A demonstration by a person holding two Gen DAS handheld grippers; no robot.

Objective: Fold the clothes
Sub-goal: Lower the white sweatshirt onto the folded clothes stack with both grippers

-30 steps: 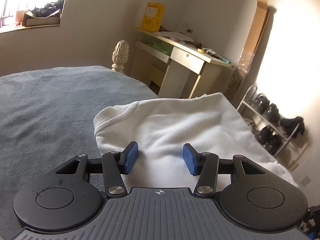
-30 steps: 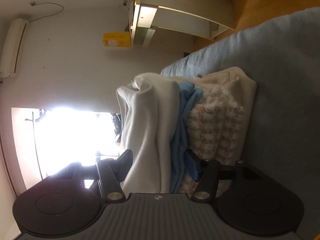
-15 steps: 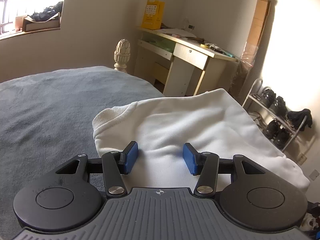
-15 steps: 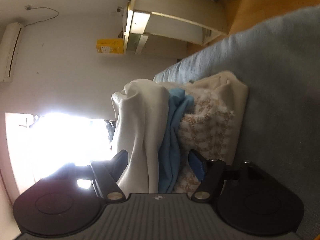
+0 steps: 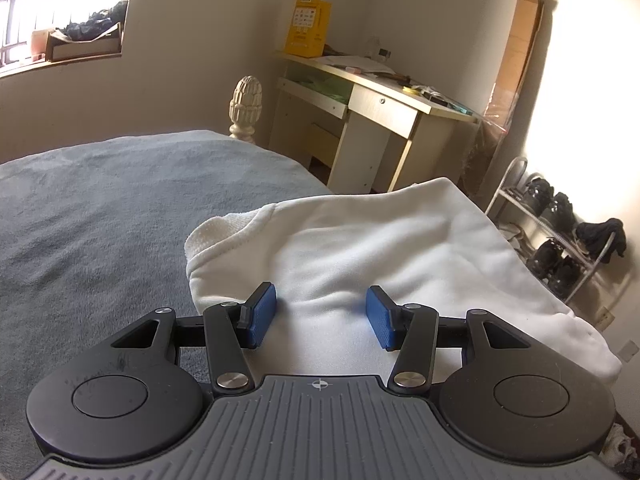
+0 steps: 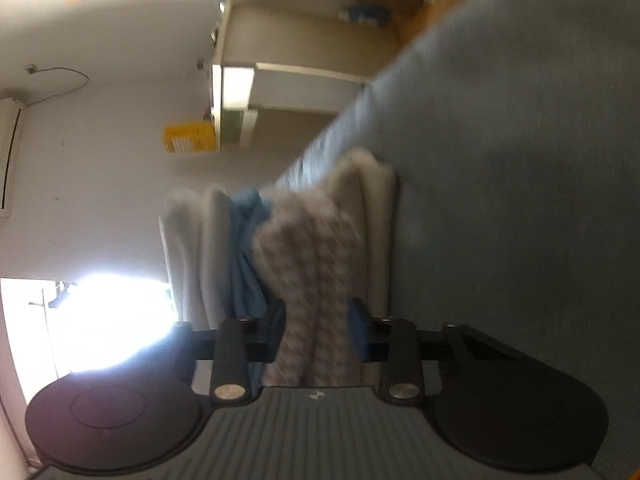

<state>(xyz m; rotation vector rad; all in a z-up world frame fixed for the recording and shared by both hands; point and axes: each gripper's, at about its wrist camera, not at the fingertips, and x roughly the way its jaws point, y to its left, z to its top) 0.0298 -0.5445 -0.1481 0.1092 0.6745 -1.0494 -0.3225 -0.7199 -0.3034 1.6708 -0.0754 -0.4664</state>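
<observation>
A folded white sweatshirt (image 5: pixel 400 240) tops a stack of clothes on the grey-blue bed (image 5: pixel 120 208). My left gripper (image 5: pixel 318 312) rests over its near edge, open, its blue pads (image 5: pixel 260 314) well apart with nothing pinched. The right wrist view is rolled sideways and blurred. It shows the stack edge-on: white layer (image 6: pixel 188 248), blue garment (image 6: pixel 244 256), a brown-and-white houndstooth garment (image 6: pixel 312 248), and a cream layer (image 6: pixel 376 220) against the bed (image 6: pixel 500 160). My right gripper (image 6: pixel 316 328) is closing, and the houndstooth layer fills the gap between its pads.
A wooden desk (image 5: pixel 384 108) with a yellow box (image 5: pixel 308 28) stands past the bed's far corner, beside a carved bedpost knob (image 5: pixel 245 104). A wire shoe rack (image 5: pixel 560 232) lines the right wall. A bright window sits at the upper left.
My right gripper pushed in toward the stack and its jaws narrowed from spanning the white, blue and houndstooth layers to just the houndstooth one. The left gripper kept still.
</observation>
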